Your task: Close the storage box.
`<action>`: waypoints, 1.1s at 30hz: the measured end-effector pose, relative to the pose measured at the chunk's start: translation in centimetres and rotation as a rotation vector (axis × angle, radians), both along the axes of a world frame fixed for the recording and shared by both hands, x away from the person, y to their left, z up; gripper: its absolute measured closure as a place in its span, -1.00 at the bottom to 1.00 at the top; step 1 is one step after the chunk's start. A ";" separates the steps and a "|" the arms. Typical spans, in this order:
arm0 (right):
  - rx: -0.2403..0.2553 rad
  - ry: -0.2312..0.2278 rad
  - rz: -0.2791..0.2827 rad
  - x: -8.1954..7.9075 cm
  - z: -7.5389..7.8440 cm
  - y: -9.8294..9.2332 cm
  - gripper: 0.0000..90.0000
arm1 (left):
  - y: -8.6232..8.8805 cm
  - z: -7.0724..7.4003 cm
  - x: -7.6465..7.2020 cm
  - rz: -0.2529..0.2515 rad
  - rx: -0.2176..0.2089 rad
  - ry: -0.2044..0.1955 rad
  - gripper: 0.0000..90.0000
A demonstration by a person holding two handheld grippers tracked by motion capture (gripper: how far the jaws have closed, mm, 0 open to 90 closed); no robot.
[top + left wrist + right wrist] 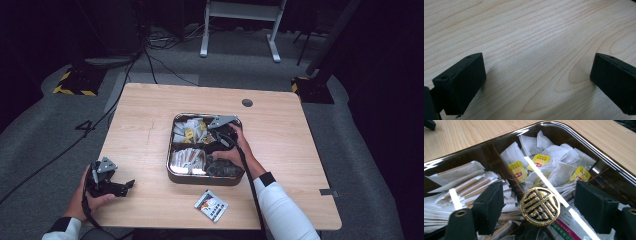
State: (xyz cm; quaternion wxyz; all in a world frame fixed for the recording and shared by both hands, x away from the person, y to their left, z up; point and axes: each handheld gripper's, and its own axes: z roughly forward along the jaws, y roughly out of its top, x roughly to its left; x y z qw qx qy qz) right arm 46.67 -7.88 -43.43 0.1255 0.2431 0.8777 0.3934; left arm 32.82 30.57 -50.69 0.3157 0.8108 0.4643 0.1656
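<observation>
Lab: dark room, floor cables point(150, 37), hazard-taped stand bases point(75, 82).

Pale wood-grain table point(150, 130); dark box point(172, 176) with silvery rim and clear lid; round knob point(540, 206), black with gold ornament; white tea bags point(554, 157) bearing yellow tags with red marks; white sachets point(461, 187) striped brown; loose packet point(211, 205), white with red, green and dark print; black grippers

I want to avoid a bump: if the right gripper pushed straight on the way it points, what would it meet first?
Most likely the gold round knob on the clear lid of the divided box, centred between the right gripper's open jaws. Depth is hard to judge, but nothing lies nearer.
</observation>
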 end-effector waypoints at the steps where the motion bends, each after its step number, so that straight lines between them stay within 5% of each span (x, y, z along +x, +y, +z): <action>1: 0.000 0.003 0.003 0.0 0.0 0.0 -0.55 | 0.0 0.0 0.0 0.000 0.001 0.000 -0.99; 33: -0.126 -0.076 0.011 -1.7 2.7 -2.6 -0.49 | 0.0 0.0 0.0 0.001 0.000 0.000 -0.99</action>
